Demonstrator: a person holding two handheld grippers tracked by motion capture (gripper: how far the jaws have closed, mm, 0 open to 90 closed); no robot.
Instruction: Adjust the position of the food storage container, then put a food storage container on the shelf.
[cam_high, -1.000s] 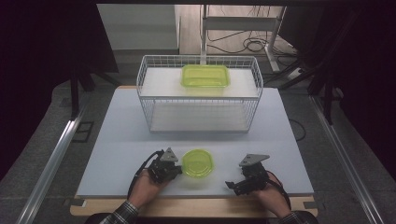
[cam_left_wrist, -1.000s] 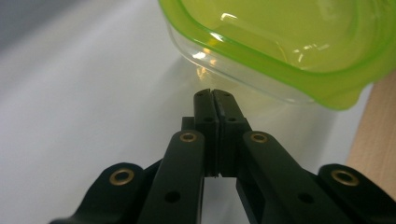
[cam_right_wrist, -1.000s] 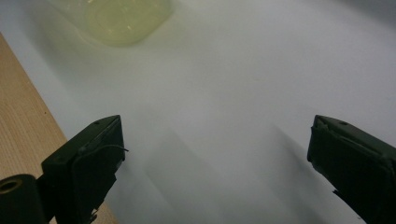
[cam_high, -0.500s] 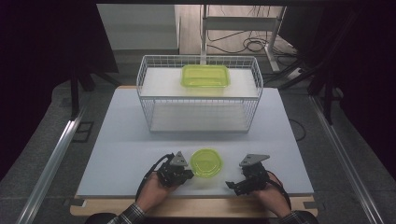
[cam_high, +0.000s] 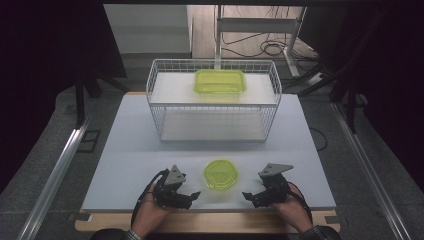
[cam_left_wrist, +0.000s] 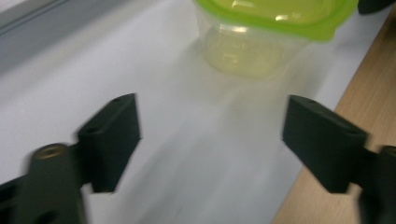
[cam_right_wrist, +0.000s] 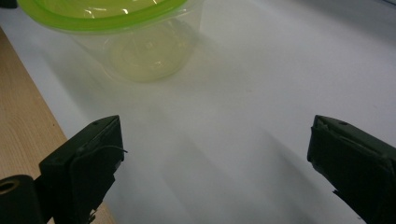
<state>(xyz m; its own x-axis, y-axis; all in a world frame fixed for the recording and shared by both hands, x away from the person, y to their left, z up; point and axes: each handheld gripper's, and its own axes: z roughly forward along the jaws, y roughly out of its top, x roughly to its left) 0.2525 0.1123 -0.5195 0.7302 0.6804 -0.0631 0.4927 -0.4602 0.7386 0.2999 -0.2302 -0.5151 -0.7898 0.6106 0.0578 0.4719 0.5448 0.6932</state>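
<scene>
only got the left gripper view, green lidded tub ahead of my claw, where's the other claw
observer: the right claw is on the other side of the round tub, jaws open and aimed at it, not touching it.
operator: is mine clear of it
observer: yes. The left claw has just been opening, with nothing between its jaws, and the high view shows bare table between it and the tub.
operator: anything else out there
observer: a white wire basket at the far side, with a rectangular green-lidded container on a white panel inside it.
</scene>
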